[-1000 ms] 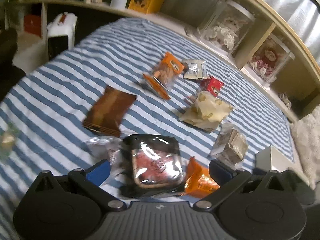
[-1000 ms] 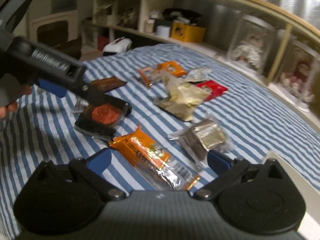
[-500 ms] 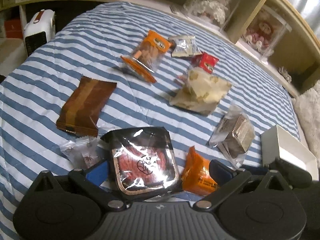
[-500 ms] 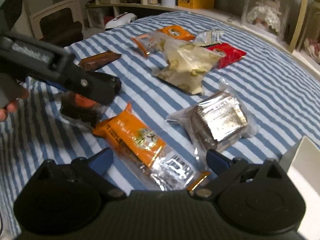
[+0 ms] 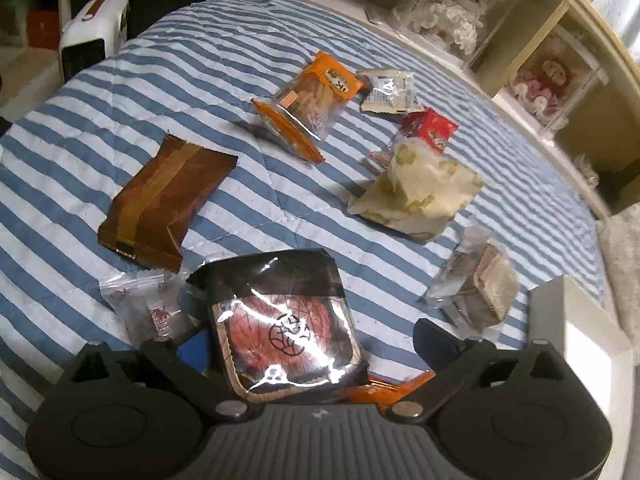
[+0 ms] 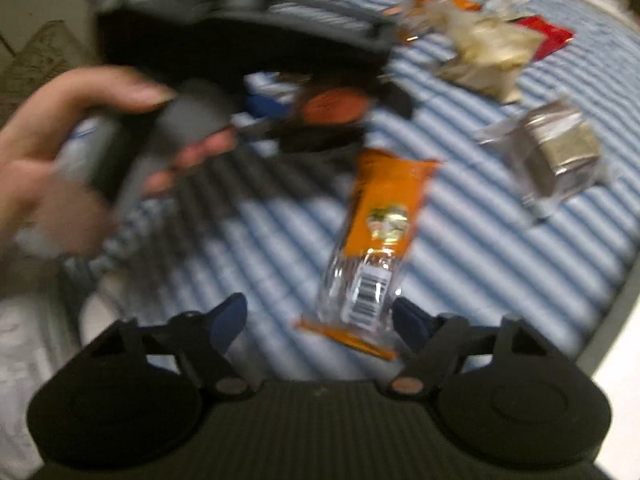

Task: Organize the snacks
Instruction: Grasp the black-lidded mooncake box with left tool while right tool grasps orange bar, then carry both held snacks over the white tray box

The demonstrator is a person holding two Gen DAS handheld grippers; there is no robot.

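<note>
Several snack packs lie on a blue-striped quilt (image 5: 260, 184). My left gripper (image 5: 316, 340) is open around a black pack with a red round cake (image 5: 286, 328), which sits between its fingers. My right gripper (image 6: 320, 320) is open just above the clear end of an orange bar pack (image 6: 380, 216); the view is blurred. The left gripper and the hand holding it show in the right wrist view (image 6: 248, 52). A brown pack (image 5: 164, 204), an orange cracker pack (image 5: 312, 104), a pale chip bag (image 5: 416, 192) and a clear-wrapped brown cake (image 5: 476, 284) lie around.
A white box (image 5: 576, 320) stands at the right edge of the quilt. A small clear pack (image 5: 148, 312) lies left of the black pack. A red pack (image 5: 434, 130) and a silver pack (image 5: 386, 90) lie farther back. Shelves with clear cases (image 5: 460, 12) curve behind.
My left gripper has moved forward so the black pack sits deeper between its fingers. My right gripper has swung left and closer over the orange bar pack.
</note>
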